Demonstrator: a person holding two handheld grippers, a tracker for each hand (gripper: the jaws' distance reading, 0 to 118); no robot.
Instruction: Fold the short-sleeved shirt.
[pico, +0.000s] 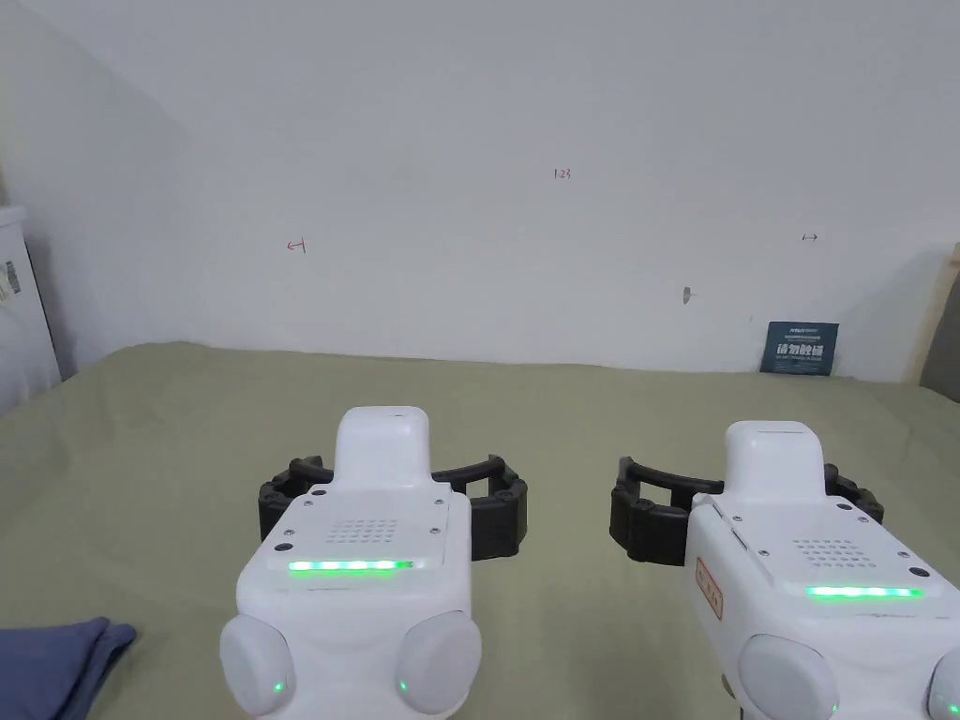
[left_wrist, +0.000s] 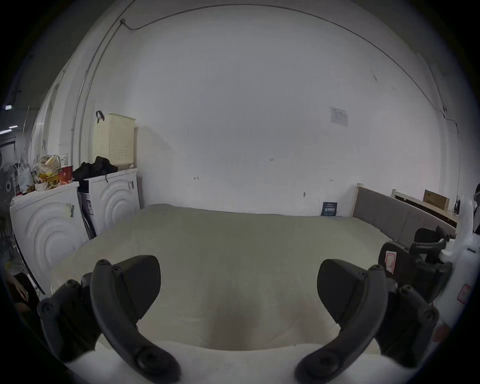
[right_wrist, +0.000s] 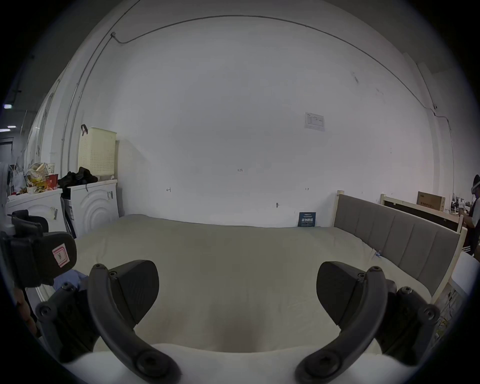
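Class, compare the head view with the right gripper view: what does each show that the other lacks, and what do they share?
The head view adds two green light strips. The right gripper view adds the grey headboard, cream basket and washing machines. Both share the bed, white wall, blue sign and blue garment.

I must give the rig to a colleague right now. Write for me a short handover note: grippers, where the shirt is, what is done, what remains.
Left gripper: open, holding nothing, held above the bed.
Right gripper: open, holding nothing, beside the left one.
Shirt: a blue cloth lies bunched at the bed's near left edge, by the left gripper; probably the shirt.
Done: nothing visible; no grasp yet.
Left: pick it up, spread it flat, fold it.
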